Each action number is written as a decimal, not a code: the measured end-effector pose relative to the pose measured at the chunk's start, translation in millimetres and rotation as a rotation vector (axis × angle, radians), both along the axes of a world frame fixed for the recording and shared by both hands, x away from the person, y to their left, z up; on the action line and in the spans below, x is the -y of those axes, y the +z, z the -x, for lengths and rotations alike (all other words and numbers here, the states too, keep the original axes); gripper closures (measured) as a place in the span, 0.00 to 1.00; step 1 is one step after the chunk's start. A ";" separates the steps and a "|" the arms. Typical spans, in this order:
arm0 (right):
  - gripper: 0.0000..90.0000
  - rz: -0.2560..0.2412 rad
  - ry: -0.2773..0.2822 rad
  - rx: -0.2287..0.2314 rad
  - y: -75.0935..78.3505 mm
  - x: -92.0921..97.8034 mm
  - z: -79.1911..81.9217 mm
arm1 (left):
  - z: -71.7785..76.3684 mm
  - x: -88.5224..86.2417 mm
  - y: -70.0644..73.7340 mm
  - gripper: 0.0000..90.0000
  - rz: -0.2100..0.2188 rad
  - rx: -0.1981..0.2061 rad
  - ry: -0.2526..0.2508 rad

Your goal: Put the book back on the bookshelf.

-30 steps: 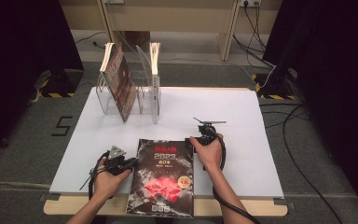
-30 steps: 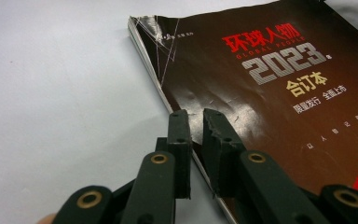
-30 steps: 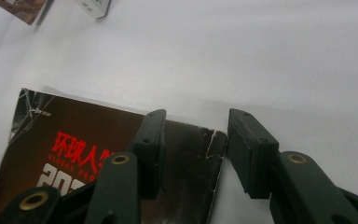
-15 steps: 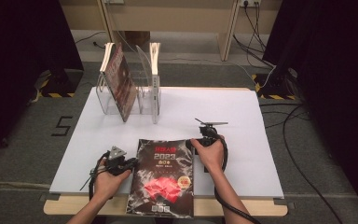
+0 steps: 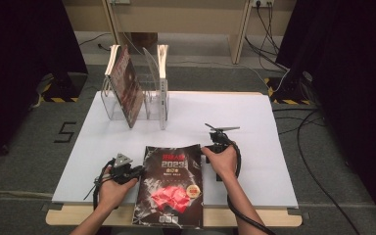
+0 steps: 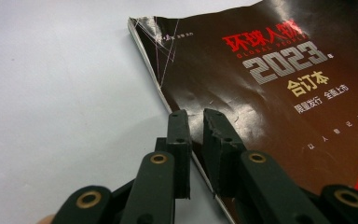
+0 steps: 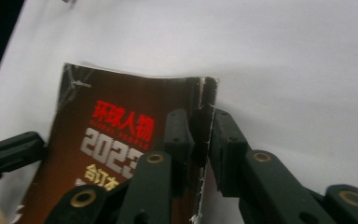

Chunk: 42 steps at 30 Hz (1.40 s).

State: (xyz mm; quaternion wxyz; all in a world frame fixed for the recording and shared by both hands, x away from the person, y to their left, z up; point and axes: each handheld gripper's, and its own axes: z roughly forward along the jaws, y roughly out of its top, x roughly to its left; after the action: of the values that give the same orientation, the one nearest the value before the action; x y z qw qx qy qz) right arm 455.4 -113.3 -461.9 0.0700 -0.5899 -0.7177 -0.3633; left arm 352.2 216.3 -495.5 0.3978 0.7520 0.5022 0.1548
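left gripper (image 6: 195, 122) at the left edge of the magazine (image 5: 170, 185), about midway along that edge in the high view; its jaws stand almost together with a thin gap, straddling the edge (whether they actually pinch the cover cannot be told). right gripper (image 7: 200, 123) at the far right corner of the magazine, its jaws set on either side of the worn edge there and clenched on it. the magazine, dark cover with red and white print and "2023", lies flat at the near middle of the white table (image 5: 274, 147), its near end over the table's near edge. farther off, at the far left of the table, a clear rack (image 5: 149, 100) holds upright magazines (image 5: 127, 85).
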 end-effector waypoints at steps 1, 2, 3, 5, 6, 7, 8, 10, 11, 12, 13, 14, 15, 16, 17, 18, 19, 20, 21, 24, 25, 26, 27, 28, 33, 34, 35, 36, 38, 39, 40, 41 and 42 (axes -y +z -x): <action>0.92 -0.019 -0.001 -0.002 1.7 0.6 -0.1 | 0.2 0.2 -0.2 0.89 0.001 0.003 0.002; 0.94 -0.036 0.005 -0.009 4.2 1.3 0.0 | 0.4 0.2 -0.2 0.89 0.001 0.003 0.002; 0.94 -0.039 0.012 -0.006 6.7 1.6 0.3 | 0.6 0.1 0.1 0.89 -0.002 0.001 0.002; 0.96 -0.043 0.024 0.005 11.4 0.7 1.9 | 0.9 0.0 0.1 0.89 -0.005 0.002 0.001; 0.97 -0.048 0.026 0.012 13.7 -0.1 2.8 | 1.0 -0.1 0.2 0.88 -0.007 0.002 -0.001; 0.97 -0.054 0.027 0.020 15.9 -0.5 3.7 | 0.9 -0.1 0.3 0.88 -0.008 0.002 -0.004; 0.97 -0.064 0.026 0.018 18.4 -1.3 4.8 | 0.7 -0.4 0.4 0.88 -0.007 0.002 -0.006; 0.97 -0.067 0.026 0.035 22.0 -2.1 6.3 | 0.4 -1.0 0.4 0.87 -0.002 0.000 -0.007; 0.97 -0.074 0.025 0.031 24.0 -2.8 7.2 | 0.3 -1.4 0.7 0.87 0.000 -0.002 -0.008; 0.97 -0.075 0.026 0.042 25.4 -2.9 7.8 | 0.3 -1.5 0.9 0.86 0.004 -0.001 -0.006; 0.97 -0.079 0.025 0.049 26.8 -3.3 8.7 | 0.3 -1.6 1.1 0.85 0.006 0.003 -0.004; 0.97 -0.083 0.023 0.051 28.8 -3.6 9.8 | 0.3 -2.0 1.8 0.84 0.004 0.008 -0.004; 0.97 -0.092 0.021 0.058 30.3 -3.8 10.7 | 0.6 -2.4 2.9 0.83 0.002 0.010 -0.004; 0.97 -0.096 0.019 0.066 32.0 -3.9 11.8 | 0.8 -2.4 3.7 0.82 0.007 0.017 0.000; 0.97 -0.103 0.019 0.075 33.9 -4.0 12.7 | 0.9 -3.0 5.1 0.80 0.008 0.020 0.000; 0.97 -0.102 0.019 0.090 35.8 -4.0 13.7 | 1.1 -3.1 6.3 0.79 0.013 0.026 0.004; 0.97 -0.107 0.012 0.095 38.3 -4.6 15.1 | 1.3 -3.8 7.9 0.78 0.014 0.033 0.005; 0.97 -0.104 0.015 0.116 40.7 -4.9 16.1 | 1.5 -3.8 8.7 0.77 0.021 0.036 0.011; 0.97 -0.103 0.011 0.120 42.7 -5.1 17.0 | 1.4 -4.5 9.7 0.75 0.017 0.045 0.012; 0.97 -0.104 0.007 0.143 48.0 -5.9 18.9 | 1.6 -6.8 13.1 0.72 0.017 0.061 0.021; 0.97 -0.109 0.005 0.144 49.6 -6.5 19.8 | 1.8 -7.8 14.6 0.71 0.021 0.065 0.023; 0.97 -0.106 0.008 0.158 50.6 -6.6 20.3 | 2.1 -8.4 15.9 0.70 0.027 0.069 0.027; 0.97 -0.105 0.007 0.167 52.0 -7.2 21.4 | 2.4 -8.9 17.0 0.69 0.027 0.075 0.028; 0.97 -0.103 0.007 0.179 53.4 -7.8 22.3 | 2.7 -9.2 18.3 0.69 0.030 0.078 0.028; 0.97 -0.102 0.003 0.227 63.5 -12.7 27.8 | 2.6 -11.9 23.1 0.66 0.038 0.092 0.036; 0.97 -0.102 0.004 0.233 65.9 -13.6 28.6 | 2.8 -12.5 24.3 0.65 0.038 0.093 0.037; 0.97 -0.102 0.005 0.236 68.0 -14.6 29.3 | 2.7 -12.7 24.8 0.64 0.043 0.100 0.042; 0.97 -0.101 0.008 0.246 69.6 -15.1 29.5 | 2.8 -13.4 26.1 0.64 0.045 0.099 0.042; 0.97 -0.105 0.006 0.254 73.0 -16.4 30.7 | 3.0 -14.0 27.8 0.63 0.053 0.103 0.050; 0.97 -0.104 0.006 0.262 74.6 -16.8 31.3 | 3.1 -14.7 28.8 0.62 0.051 0.106 0.050; 0.97 -0.104 0.007 0.273 76.1 -17.4 32.0 | 3.3 -15.0 29.6 0.61 0.054 0.107 0.053; 0.97 -0.103 0.006 0.281 78.0 -18.2 33.0 | 3.5 -15.5 30.5 0.61 0.053 0.107 0.054; 0.97 -0.105 0.006 0.290 80.0 -18.7 33.9 | 3.6 -15.6 31.2 0.60 0.059 0.110 0.055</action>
State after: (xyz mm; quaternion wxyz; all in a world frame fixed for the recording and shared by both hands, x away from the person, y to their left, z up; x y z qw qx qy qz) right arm 421.5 -94.6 -381.9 -0.0027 -0.5245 -0.7022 -0.4814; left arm 348.6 231.9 -464.3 0.4425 0.7160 0.5045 0.1921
